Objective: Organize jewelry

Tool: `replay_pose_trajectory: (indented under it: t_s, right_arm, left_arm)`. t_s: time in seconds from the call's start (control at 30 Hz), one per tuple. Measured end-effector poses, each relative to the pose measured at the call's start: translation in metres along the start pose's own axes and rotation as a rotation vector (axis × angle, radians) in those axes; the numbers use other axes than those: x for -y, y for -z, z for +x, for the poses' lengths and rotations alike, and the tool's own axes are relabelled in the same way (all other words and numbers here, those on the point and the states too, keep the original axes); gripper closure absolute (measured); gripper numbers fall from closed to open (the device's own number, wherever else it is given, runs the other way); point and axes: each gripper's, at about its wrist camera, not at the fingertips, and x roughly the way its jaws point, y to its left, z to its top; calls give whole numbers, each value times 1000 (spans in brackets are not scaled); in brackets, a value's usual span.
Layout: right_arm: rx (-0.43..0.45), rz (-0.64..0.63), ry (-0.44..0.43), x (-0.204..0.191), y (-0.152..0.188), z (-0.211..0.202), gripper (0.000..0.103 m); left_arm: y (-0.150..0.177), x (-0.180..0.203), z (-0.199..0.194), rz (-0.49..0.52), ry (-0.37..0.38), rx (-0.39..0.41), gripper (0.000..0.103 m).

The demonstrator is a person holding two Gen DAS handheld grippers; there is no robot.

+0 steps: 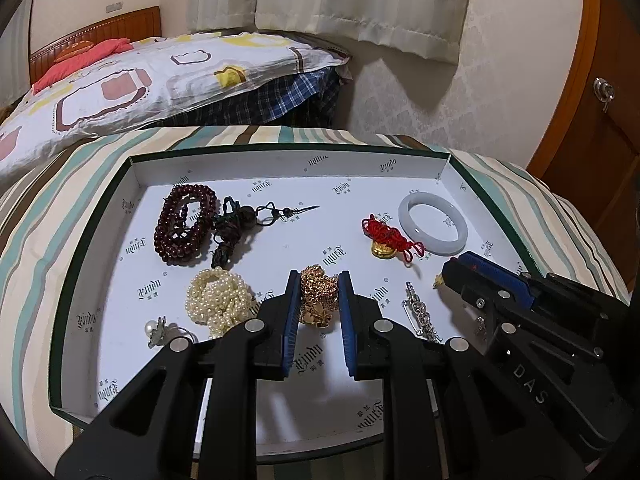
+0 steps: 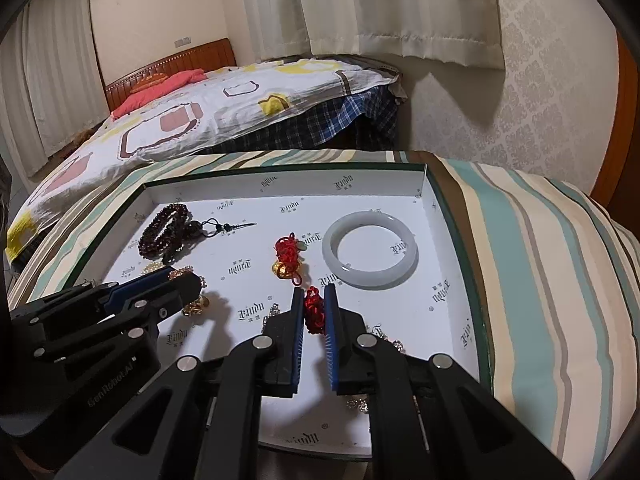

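Jewelry: all of it lies loose in the shallow white-lined tray [image 1: 444, 168] on the striped cloth, except the two pieces I hold.
Dark red beads [image 1: 186, 230]: far left of my left gripper, touching the green-black corded pendant [image 1: 230, 232]. Risk is that the cords catch if I drag either one.
Pearl strand [image 1: 218, 300]: just left of my left jaw, piled. Risk is that lowering the left jaw clips a loop and pulls the pile along.
Left gripper [image 1: 320, 280]: jaws narrowed onto the gold chain cluster [image 1: 318, 296], gripped at its top, with the rest bunched below. Risk is that a loose end slips out or snags the pearls.
Silver brooch [image 1: 422, 316]: between my two grippers, flat on the liner. Risk is that either jaw comes down on it.
Red knotted charm [image 1: 390, 238]: beyond the brooch, beside the white bangle [image 1: 434, 224]; whether they touch I cannot tell.
Right gripper [image 2: 314, 294]: closed as tight as it goes on a small red knot [image 2: 314, 312], which hangs between the pads. Risk is that the thin cord slides free, since the hold is only at its upper part.
Bangle: ahead and right of my right jaws, and smooth. I judge that it would skid on the liner if bumped.
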Motion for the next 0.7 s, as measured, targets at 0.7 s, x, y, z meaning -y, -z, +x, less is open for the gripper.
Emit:
replay_pose_trajectory:
  t_s: [0.7]
  right_arm:
    - [-20,1,2,1,-2,4,62]
  left_arm:
    - [3,-3,7,0,-6,-50,73]
